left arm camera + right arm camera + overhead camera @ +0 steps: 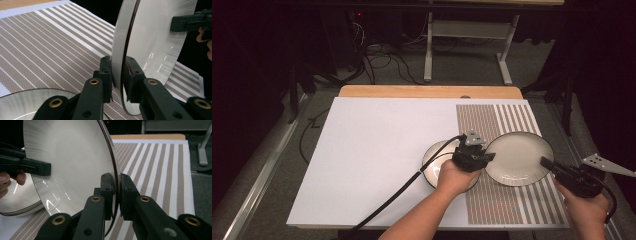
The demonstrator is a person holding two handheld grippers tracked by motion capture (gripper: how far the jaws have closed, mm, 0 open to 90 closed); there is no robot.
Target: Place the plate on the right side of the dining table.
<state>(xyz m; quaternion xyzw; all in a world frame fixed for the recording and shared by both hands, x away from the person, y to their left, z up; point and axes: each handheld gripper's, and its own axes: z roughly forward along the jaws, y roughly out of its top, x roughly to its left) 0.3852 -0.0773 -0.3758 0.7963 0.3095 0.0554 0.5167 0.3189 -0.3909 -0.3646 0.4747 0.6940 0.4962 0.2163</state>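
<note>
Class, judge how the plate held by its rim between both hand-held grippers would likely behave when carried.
The plate looks rigid: it keeps its shape though pinched only at opposite rims. Its glossy glaze suggests it may slip between the pads. It probably breaks if dropped, appearing ceramic.

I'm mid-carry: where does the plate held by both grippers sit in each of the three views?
High view: held plate right of centre, over the striped mat.
Left gripper view: upper right, rim clamped between the jaws.
Right gripper view: upper left, rim clamped.
Shared landmark: the second plate lying on the table.
</note>
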